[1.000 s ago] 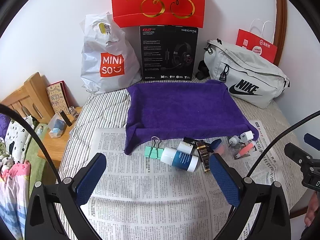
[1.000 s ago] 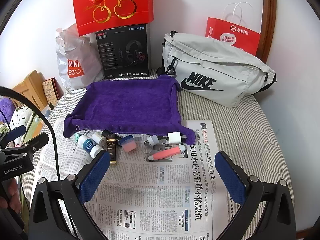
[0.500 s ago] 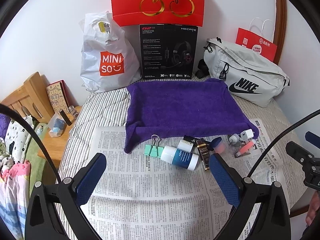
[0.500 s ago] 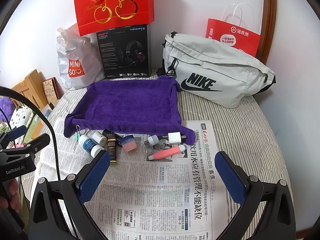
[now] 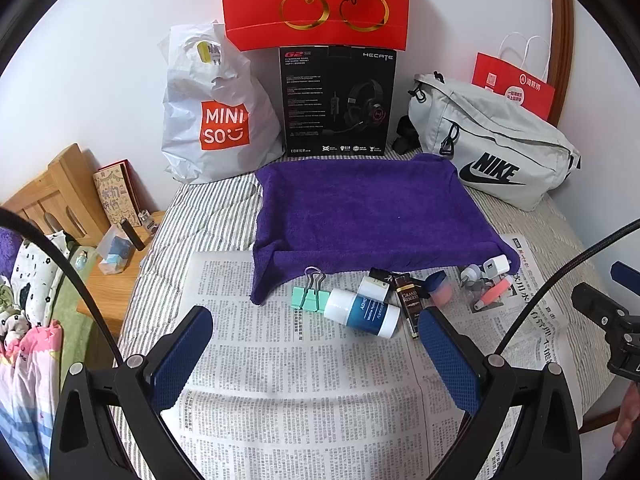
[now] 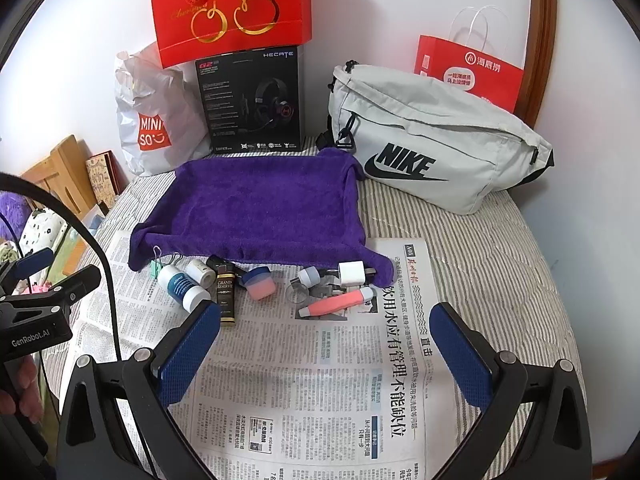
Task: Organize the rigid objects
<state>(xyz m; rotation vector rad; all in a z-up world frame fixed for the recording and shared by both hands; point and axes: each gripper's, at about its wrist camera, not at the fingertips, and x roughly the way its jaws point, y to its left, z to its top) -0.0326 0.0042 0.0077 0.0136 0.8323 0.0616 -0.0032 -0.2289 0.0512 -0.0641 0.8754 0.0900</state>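
Barely drifting since earlier, both wide-open, empty grippers, left gripper (image 5: 316, 354) and right gripper (image 6: 326, 350), are risking rolling the blue-white bottle (image 5: 362, 313) into its close-packed neighbours.

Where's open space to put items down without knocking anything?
The purple towel is bare, bordered by the headset box and Nike bag. The near newspaper is free too. The row along the towel's front edge, binder clip to pink tube, is crowded.

Red cherry bag (image 5: 316, 0) top cut off.
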